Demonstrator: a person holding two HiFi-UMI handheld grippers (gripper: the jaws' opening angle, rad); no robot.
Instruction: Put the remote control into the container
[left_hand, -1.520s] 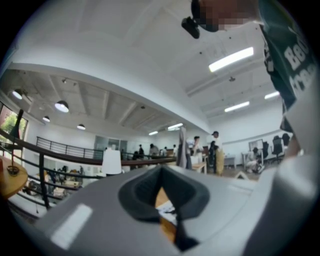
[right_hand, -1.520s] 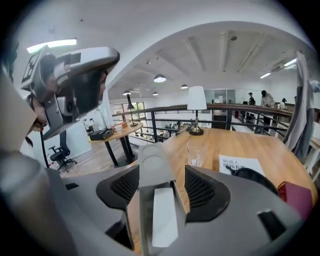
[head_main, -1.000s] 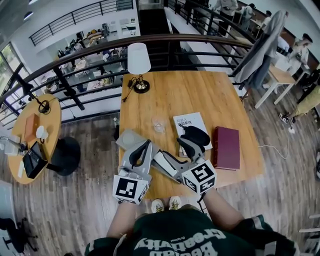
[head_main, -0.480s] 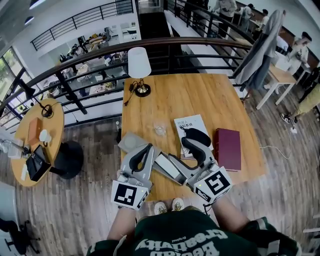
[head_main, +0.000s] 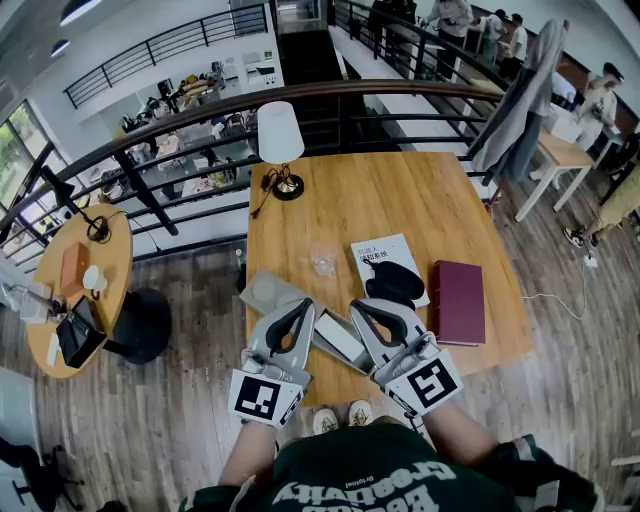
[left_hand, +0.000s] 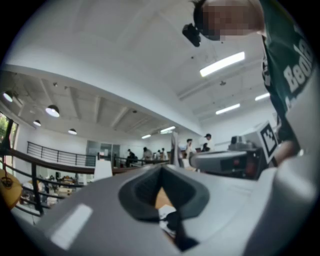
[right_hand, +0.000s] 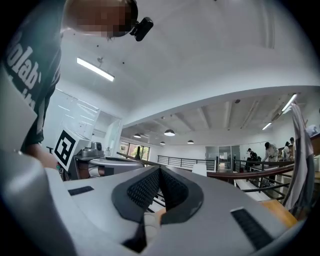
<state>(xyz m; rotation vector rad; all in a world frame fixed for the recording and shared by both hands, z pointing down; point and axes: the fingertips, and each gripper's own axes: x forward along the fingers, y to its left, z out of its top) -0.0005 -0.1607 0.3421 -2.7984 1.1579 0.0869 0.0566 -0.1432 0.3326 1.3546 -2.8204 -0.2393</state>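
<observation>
The right gripper (right_hand: 159, 172) had just closed its jaws on nothing. The left gripper (left_hand: 161, 169) was pressed together too. Between the two, the remote control (head_main: 340, 338) lay on the wooden table (head_main: 400, 200), outside the grey container (head_main: 268, 293) near the left one.

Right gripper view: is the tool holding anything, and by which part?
Nothing. The right tool has just closed its jaws together, with nothing between them.

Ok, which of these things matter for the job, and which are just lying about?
For the job: white remote control, as it appears; grey container.
Lying about: lamp; glass; white book; black object on it; dark red book.
</observation>
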